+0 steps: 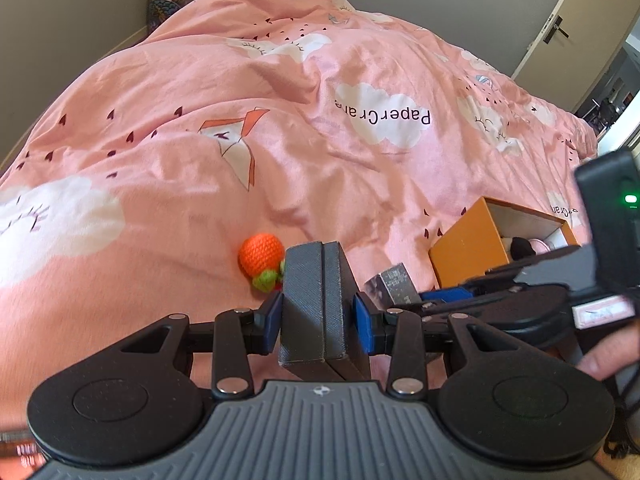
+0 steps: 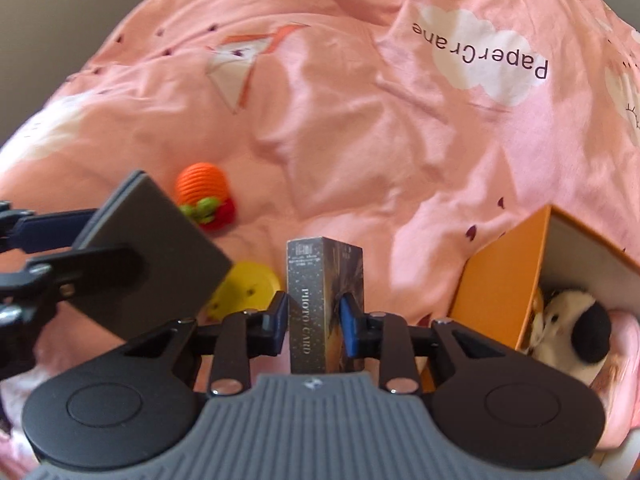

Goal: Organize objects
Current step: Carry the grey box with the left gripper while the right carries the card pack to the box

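Note:
My left gripper is shut on a dark grey flat case, which stands upright between the blue pads. My right gripper is shut on a silvery box printed "PHOTO CARD", held upright above the bedding. That box also shows in the left wrist view, just right of the grey case. In the right wrist view the grey case hangs at the left. An open orange box lies to the right with a black and white plush toy inside.
A pink quilt with cloud prints covers the bed. An orange crochet toy and a yellow disc toy lie on it left of my grippers. A hand shows at the right edge. A door stands at the far right.

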The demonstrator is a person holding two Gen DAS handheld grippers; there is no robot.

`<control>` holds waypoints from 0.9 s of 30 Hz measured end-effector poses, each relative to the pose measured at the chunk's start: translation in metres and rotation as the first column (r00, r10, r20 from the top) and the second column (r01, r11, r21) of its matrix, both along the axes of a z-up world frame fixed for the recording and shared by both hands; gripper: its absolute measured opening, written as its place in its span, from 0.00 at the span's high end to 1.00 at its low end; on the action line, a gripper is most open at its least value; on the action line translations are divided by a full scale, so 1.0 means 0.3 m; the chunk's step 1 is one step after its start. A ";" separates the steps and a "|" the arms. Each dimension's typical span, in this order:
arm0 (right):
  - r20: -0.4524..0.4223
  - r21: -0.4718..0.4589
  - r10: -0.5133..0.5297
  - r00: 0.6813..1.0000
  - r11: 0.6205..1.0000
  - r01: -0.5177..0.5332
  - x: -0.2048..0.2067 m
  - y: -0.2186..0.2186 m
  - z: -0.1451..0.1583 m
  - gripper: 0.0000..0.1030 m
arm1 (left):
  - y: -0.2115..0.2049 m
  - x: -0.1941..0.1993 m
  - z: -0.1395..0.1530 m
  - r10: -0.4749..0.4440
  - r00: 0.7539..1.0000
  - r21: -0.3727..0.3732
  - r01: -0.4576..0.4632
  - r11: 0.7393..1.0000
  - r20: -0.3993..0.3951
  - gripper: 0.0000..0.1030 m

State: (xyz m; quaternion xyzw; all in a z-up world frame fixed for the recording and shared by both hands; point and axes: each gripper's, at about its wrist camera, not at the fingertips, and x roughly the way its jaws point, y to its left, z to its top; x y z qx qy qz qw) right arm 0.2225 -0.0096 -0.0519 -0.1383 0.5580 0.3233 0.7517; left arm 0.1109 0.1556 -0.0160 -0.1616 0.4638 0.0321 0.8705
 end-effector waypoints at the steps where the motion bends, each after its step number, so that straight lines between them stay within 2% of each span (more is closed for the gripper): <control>1: -0.030 0.036 -0.001 1.000 0.999 0.002 -0.020 -0.012 -0.001 0.76 | -0.006 -0.019 0.001 0.007 1.000 0.000 -0.007 1.000 -0.003 0.58; 4: -0.097 0.109 -0.003 0.995 0.994 0.013 -0.106 -0.051 0.013 0.76 | -0.029 -0.073 0.002 0.014 1.000 0.016 -0.014 1.000 -0.013 0.58; 7: -0.104 0.115 -0.025 0.994 0.993 0.037 -0.174 -0.071 -0.015 0.76 | -0.061 -0.113 -0.020 0.016 1.000 0.044 -0.015 0.999 -0.026 0.58; 10: -0.068 0.051 -0.046 0.997 0.997 0.049 -0.222 -0.078 -0.071 0.76 | -0.095 -0.141 -0.062 0.005 0.999 0.075 -0.001 0.997 -0.052 0.58; 14: 0.026 0.001 -0.063 0.998 0.998 0.063 -0.274 -0.076 -0.112 0.76 | -0.124 -0.167 -0.098 -0.008 0.998 0.130 0.016 0.991 -0.056 0.58; 18: 0.051 0.028 -0.105 0.993 0.994 0.103 -0.289 -0.098 -0.129 0.77 | -0.133 -0.189 -0.103 -0.010 0.999 0.147 0.017 0.989 -0.045 0.58; 23: 0.054 0.114 -0.130 0.990 0.986 0.123 -0.320 -0.157 -0.047 0.77 | -0.144 -0.215 -0.049 -0.011 1.000 0.125 0.010 0.992 0.009 0.58; 27: 0.131 0.180 -0.159 0.979 0.975 0.134 -0.357 -0.213 0.076 0.77 | -0.181 -0.228 0.026 -0.027 0.996 0.087 0.020 0.996 0.083 0.58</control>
